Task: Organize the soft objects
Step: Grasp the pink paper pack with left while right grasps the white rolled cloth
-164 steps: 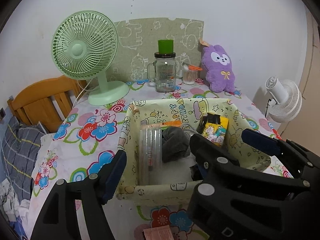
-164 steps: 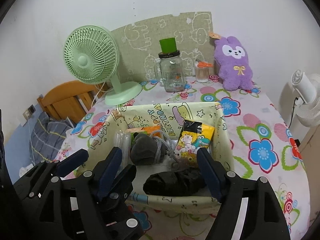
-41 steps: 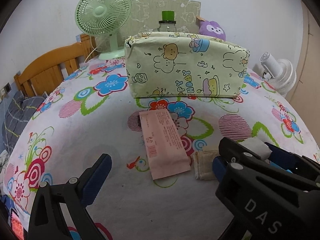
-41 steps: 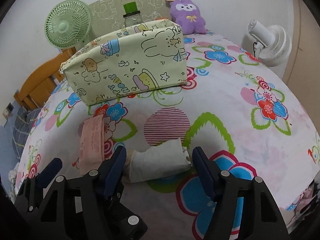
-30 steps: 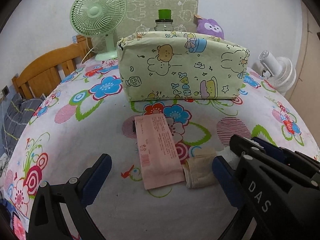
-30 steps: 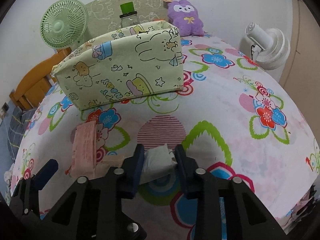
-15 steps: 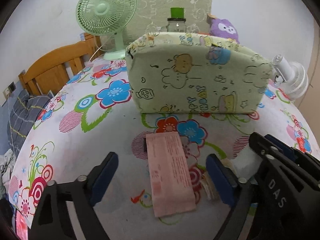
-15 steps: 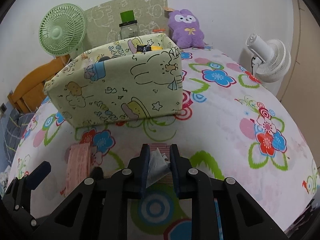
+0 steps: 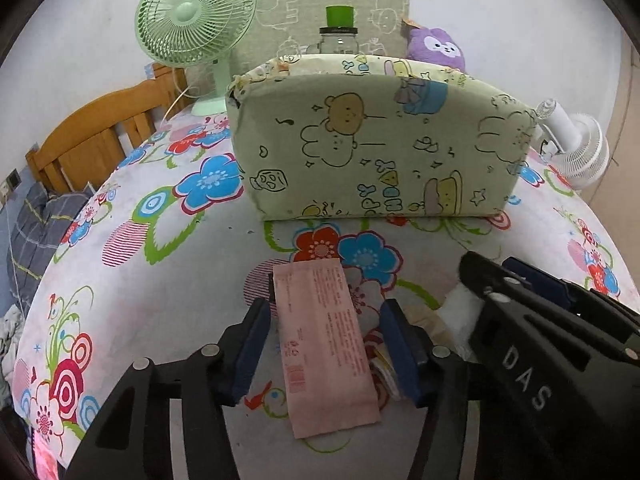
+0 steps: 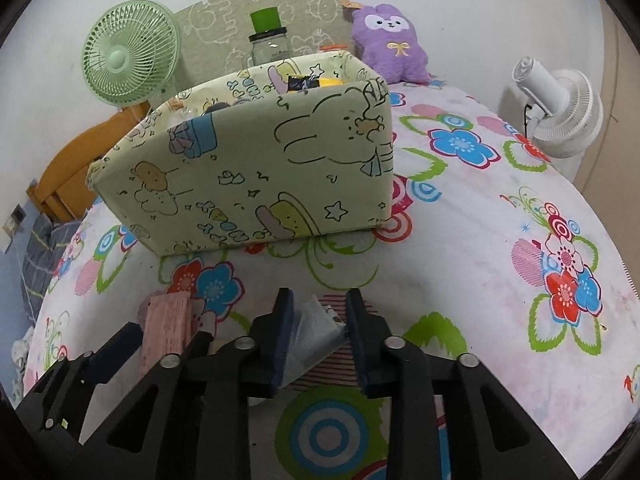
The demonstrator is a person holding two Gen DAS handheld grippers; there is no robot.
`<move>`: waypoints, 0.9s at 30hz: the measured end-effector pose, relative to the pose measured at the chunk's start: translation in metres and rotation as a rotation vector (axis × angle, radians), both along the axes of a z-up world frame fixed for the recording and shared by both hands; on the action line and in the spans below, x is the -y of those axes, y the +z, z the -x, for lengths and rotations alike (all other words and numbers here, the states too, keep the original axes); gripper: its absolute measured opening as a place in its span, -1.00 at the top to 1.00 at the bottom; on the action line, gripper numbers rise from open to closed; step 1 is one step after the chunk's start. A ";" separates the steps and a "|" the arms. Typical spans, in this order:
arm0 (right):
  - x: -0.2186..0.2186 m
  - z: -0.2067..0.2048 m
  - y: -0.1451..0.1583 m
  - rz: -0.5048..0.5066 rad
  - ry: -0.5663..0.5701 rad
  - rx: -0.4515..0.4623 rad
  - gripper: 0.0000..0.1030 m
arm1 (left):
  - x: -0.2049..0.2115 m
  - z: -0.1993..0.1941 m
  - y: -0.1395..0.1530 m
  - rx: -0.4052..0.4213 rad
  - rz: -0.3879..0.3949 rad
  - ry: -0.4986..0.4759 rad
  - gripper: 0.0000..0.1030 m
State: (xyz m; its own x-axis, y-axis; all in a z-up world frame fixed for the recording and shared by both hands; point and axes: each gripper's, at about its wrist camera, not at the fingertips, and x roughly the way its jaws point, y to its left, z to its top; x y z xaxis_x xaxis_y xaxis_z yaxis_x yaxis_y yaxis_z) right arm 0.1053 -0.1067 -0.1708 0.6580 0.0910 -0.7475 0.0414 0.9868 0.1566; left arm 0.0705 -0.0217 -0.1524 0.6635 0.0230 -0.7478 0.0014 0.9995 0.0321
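Note:
A flat pink packet (image 9: pixel 324 340) lies on the flowered tablecloth (image 9: pixel 160 280) in front of the cartoon-print fabric box (image 9: pixel 380 152). My left gripper (image 9: pixel 324 332) straddles the packet. Its jaws are closing, with small gaps still showing on both sides. To its right, my right gripper (image 10: pixel 318 316) holds a white soft bundle (image 10: pixel 312 328). Those jaws are opening, and the bundle still touches both pads. A beige part of the bundle (image 9: pixel 424 320) trails onto the cloth. In the right wrist view the packet (image 10: pixel 168 320) and the box (image 10: pixel 248 168) lie to the left.
Behind the box stand a green fan (image 9: pixel 196 16), a jar with a green lid (image 9: pixel 340 32) and a purple plush (image 10: pixel 390 40). A white fan (image 10: pixel 560 112) sits off the right table edge. A wooden frame (image 9: pixel 92 148) stands at the left.
The left jaws have narrowed from wide apart to close around the pink packet. The right jaws squeezed the white bundle tight, then widened a little. Both views have edged towards the box.

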 end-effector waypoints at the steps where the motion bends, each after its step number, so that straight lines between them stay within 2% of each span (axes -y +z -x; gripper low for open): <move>1: -0.001 0.002 0.001 0.000 -0.002 -0.001 0.09 | 0.001 0.002 0.000 0.007 -0.009 -0.002 -0.15; 2: -0.001 0.005 0.001 0.002 -0.006 0.001 -0.14 | 0.002 0.003 0.000 0.010 -0.011 -0.003 -0.14; 4: 0.000 0.011 0.002 0.013 -0.027 0.011 -0.28 | 0.002 0.006 0.000 0.012 -0.007 -0.003 -0.13; 7: 0.001 0.017 0.002 0.024 -0.039 -0.001 -0.28 | 0.003 0.008 0.000 0.013 0.000 -0.007 -0.03; 11: 0.004 0.021 -0.003 -0.014 -0.050 -0.025 -0.26 | 0.004 0.014 0.000 0.011 0.008 -0.020 0.12; 12: 0.003 0.022 -0.003 -0.013 -0.051 -0.026 -0.24 | 0.004 0.014 0.000 0.010 0.011 -0.022 0.14; 17: -0.002 0.020 -0.003 -0.031 -0.014 -0.030 0.29 | -0.001 0.015 0.001 -0.001 0.044 -0.023 0.20; 23: -0.008 0.017 -0.002 -0.031 0.021 -0.021 0.55 | -0.005 0.014 0.004 0.012 0.058 -0.026 0.22; 27: -0.008 0.017 0.002 -0.027 0.023 -0.008 0.60 | -0.005 0.014 0.007 0.022 0.062 -0.033 0.22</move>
State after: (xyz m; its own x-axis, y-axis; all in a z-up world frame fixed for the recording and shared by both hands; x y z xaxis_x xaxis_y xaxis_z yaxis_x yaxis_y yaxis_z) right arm 0.0885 -0.0991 -0.1686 0.6496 0.1266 -0.7497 0.0197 0.9829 0.1830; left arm 0.0566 -0.0172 -0.1451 0.6791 -0.0451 -0.7327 0.0344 0.9990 -0.0296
